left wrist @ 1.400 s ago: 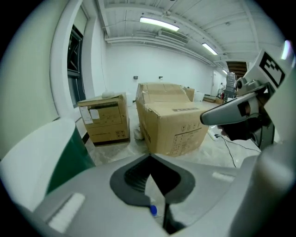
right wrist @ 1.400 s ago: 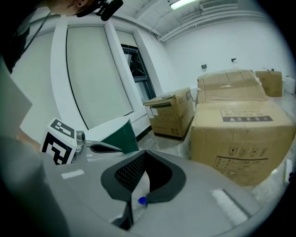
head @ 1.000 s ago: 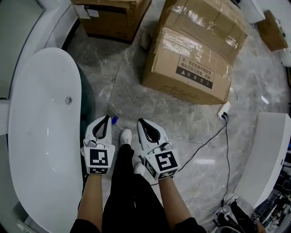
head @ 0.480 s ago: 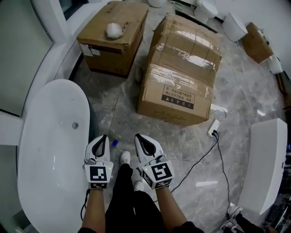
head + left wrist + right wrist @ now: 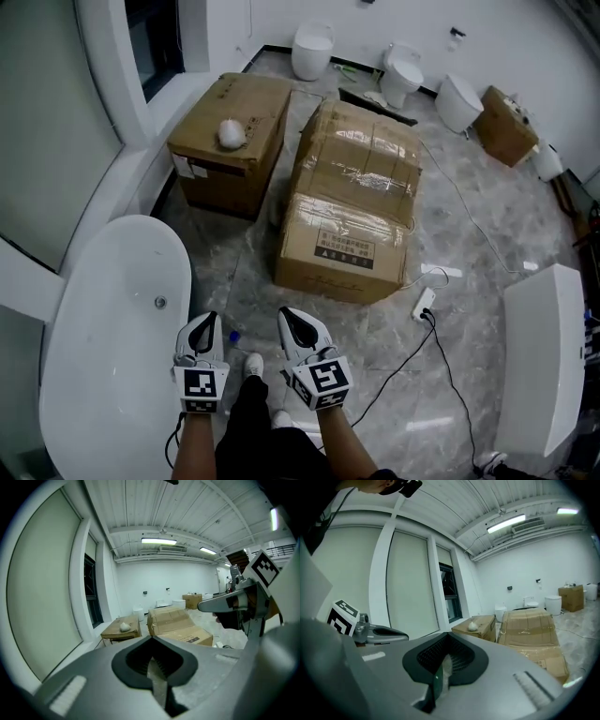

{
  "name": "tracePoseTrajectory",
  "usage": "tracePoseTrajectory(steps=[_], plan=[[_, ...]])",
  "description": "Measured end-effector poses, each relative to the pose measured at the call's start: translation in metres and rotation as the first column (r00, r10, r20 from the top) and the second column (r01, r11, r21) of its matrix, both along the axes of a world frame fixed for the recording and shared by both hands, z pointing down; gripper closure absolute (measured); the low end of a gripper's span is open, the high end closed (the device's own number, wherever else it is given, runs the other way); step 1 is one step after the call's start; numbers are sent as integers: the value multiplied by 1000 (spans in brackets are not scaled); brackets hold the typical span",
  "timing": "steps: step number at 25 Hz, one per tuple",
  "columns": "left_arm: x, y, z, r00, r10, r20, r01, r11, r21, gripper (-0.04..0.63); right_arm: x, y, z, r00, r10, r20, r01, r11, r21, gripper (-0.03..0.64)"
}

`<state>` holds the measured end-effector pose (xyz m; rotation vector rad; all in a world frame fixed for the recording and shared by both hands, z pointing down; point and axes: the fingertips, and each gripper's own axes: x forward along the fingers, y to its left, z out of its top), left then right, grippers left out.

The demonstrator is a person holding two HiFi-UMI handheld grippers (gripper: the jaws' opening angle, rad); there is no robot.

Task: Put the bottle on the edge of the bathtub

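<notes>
Showroom floor, seen from the head view.

- Left gripper (image 5: 208,321): held low over the floor just beside the tub's right rim. Its own view shows the jaws (image 5: 152,637) closed tip to tip, with nothing between the dark pads. Marker cube (image 5: 200,386) at the rear.
- Right gripper (image 5: 287,317): level with the left one and near it, over grey marble. Jaws (image 5: 449,634) likewise closed and empty. Marker cube (image 5: 322,380) at the rear. Each gripper appears at the edge of the other's view, pointing the same way.
- Bottle (image 5: 232,336): small blue-tipped item on the floor between the two grippers, closer to the left one and near the tub's side. Too small to tell more. Neither gripper touches it.
- Tub (image 5: 98,375): white, oval, freestanding, at lower left. Drain (image 5: 160,302) in its basin; rim bare.
- Large box (image 5: 352,211): taped cardboard with a printed label, on the floor ahead of the grippers.
- Small box (image 5: 230,141): cardboard, left of the large one, by the window wall. White lump (image 5: 232,133) on top.
- Toilets (image 5: 312,49): white, several along the far wall.
- Power strip (image 5: 424,302): white, right of the large box, with a black cable (image 5: 441,366) running toward the person.
- White fixture (image 5: 544,366): long, at the right edge.
- Shoe (image 5: 253,364): white, between the grippers, below the bottle.
</notes>
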<state>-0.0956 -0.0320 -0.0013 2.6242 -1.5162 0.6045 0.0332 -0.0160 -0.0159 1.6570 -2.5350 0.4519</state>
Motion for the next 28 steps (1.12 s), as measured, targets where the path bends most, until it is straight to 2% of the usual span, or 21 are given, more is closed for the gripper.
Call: tracePoseTrajectory(steps=[5,14,18,28], plan=[[6,15,-28,1000,9,-17,-8,999,43,594,9,18,-29,1000,4,-11,-4,999,38,597],[10,39,-75,1000,4,19,-6,994,105,594,16,42,-78,1000,-1,-23,3,995,105,597],[13,53,-94,999,3,-33,1,992,129,594,23,57,-98,999,5,-32,0,990,144,597],[19,68,-144,999,38,-33,-29,968,249,593,34,77,-147,999,36,-35,-25,967,255,597]])
